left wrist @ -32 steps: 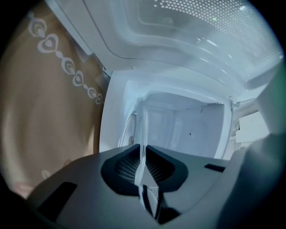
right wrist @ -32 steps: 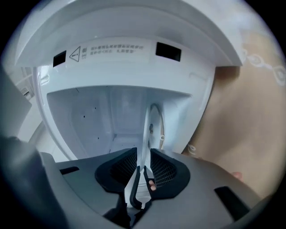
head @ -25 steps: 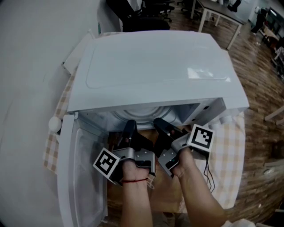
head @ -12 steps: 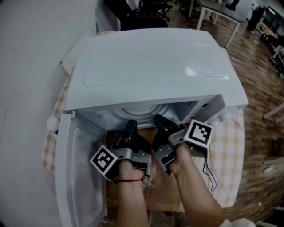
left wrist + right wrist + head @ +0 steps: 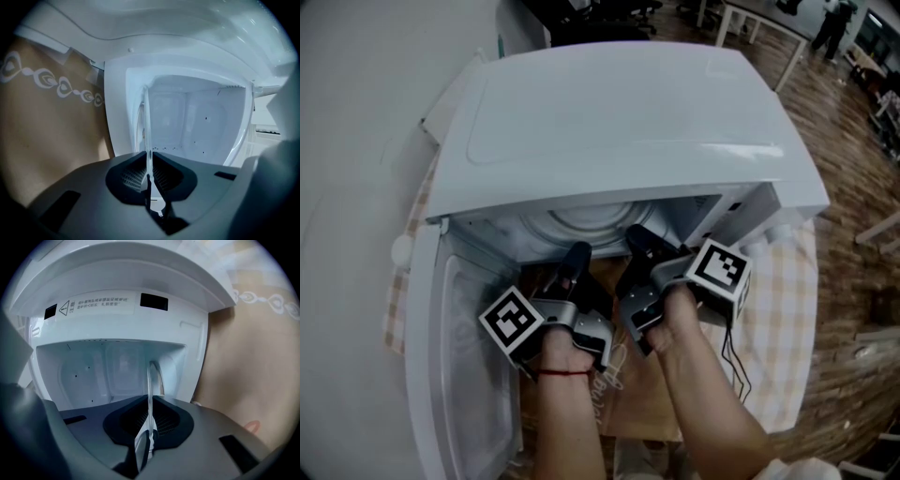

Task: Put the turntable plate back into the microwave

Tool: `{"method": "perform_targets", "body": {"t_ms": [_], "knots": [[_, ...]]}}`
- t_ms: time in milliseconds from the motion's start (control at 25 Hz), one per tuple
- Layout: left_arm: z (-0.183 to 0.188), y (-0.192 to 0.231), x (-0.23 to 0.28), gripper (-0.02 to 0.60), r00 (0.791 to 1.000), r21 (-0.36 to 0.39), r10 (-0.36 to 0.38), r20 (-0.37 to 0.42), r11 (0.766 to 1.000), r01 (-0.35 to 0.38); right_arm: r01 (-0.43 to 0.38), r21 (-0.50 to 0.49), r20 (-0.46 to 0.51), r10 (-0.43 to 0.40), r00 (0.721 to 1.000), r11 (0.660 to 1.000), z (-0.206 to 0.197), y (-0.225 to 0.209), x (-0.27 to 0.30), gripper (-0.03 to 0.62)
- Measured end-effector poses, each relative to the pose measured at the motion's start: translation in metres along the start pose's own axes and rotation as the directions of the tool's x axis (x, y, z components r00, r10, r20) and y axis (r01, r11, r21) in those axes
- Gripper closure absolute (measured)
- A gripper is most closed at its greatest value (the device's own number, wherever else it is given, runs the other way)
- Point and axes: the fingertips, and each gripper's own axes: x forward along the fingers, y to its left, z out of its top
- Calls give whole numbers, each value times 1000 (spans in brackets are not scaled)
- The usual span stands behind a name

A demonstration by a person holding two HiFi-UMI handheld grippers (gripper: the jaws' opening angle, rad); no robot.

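Left gripper (image 5: pixel 575 258) clamps plate (image 5: pixel 581 220) rim, jaws of right gripper (image 5: pixel 636 239) just closing tight on it too, plate at microwave (image 5: pixel 628 122) mouth, door (image 5: pixel 455 375) open left, checked cloth (image 5: pixel 783 300) underneath

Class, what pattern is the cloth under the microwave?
The cloth is checked beige and white; best in the head view.

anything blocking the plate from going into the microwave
Nothing visible does: the microwave door stands open and the chamber ahead of the plate looks bare. The left gripper holds its rim; the right gripper jaws have just closed on it.
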Motion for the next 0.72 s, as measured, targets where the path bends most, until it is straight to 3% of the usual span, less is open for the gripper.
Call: {"method": "perform_targets", "body": {"t_ms": [200,440,640,720], "knots": [[-2,0,2,541,999,45,30,-38,999,-28,-14,9,17,14,1000,1000,2,-2,-4,543],[3,1,3,545,999,-13,34,-4,999,-34,-20,45,24,19,1000,999,-2,-4,-2,543],[4,1,3,537,993,47,115,-17,992,-114,-8,74,52,4,999,997,-3,-6,-2,543],[4,-1,4,503,992,35,127,-17,991,-126,0,78,54,-4,999,997,-2,-7,-2,542]]}}
